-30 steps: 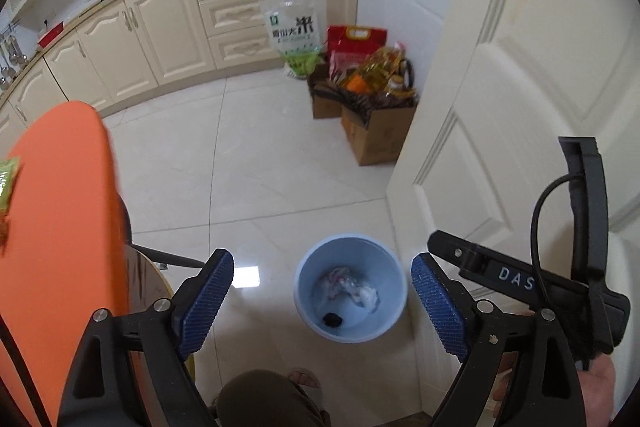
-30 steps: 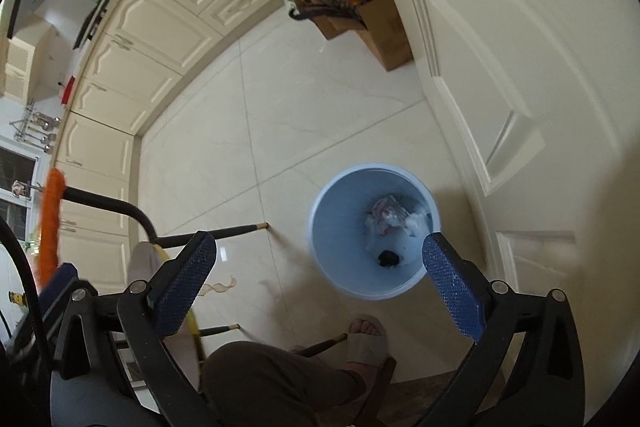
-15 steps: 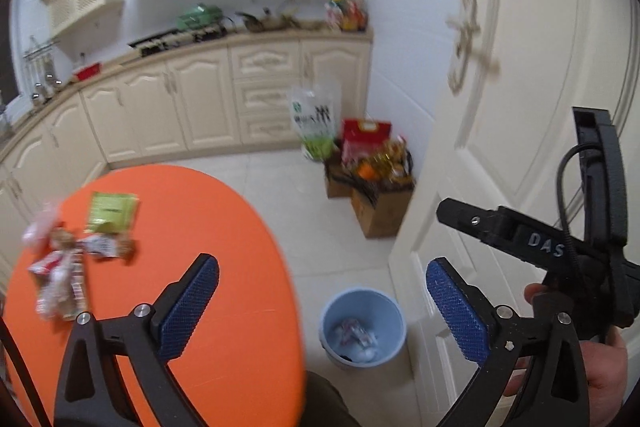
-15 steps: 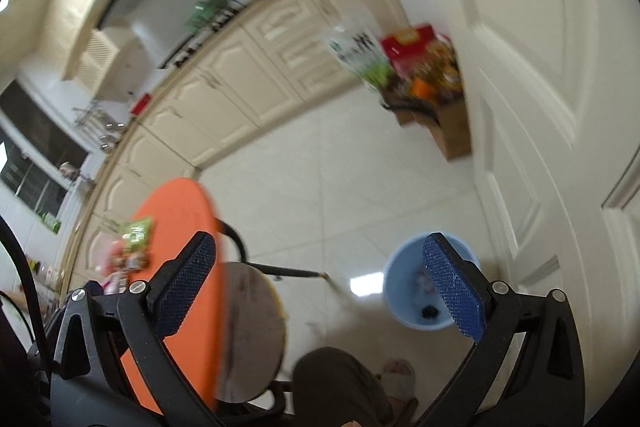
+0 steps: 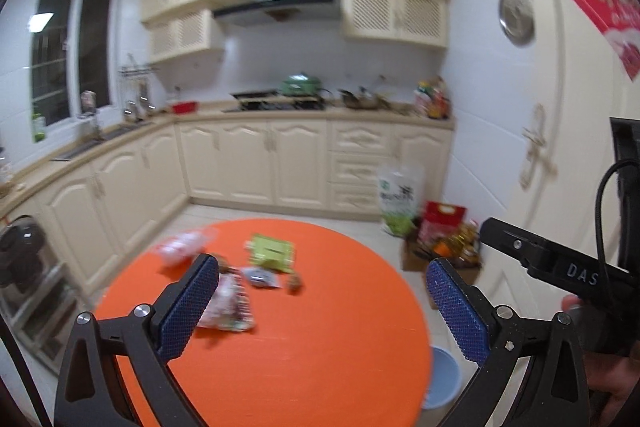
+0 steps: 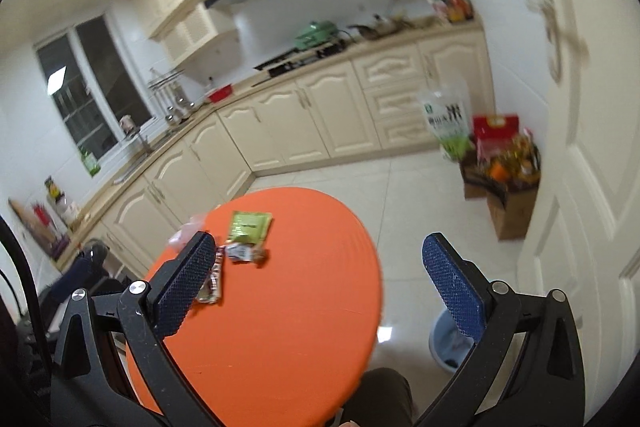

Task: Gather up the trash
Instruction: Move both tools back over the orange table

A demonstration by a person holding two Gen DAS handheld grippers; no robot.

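Several wrappers lie on the round orange table (image 5: 320, 339): a green packet (image 5: 271, 252), a small grey-white wrapper (image 5: 261, 277), a pink-white wrapper (image 5: 228, 303) and a clear pinkish bag (image 5: 180, 250). The green packet (image 6: 249, 225) also shows in the right wrist view. My left gripper (image 5: 322, 307) is open and empty above the table's near side. My right gripper (image 6: 320, 285) is open and empty over the table's edge. The blue bin (image 5: 442, 375) stands on the floor right of the table; it also shows in the right wrist view (image 6: 446, 341).
A white door (image 5: 560, 147) is close on the right. Cardboard boxes with groceries (image 6: 506, 179) and a rice bag (image 6: 448, 123) stand by the cabinets (image 5: 256, 163). My knee (image 6: 384, 399) is below the table edge.
Both grippers swung up from pointing down at the blue bin to facing the table and kitchen. The wrappers came into view. Both stayed open.
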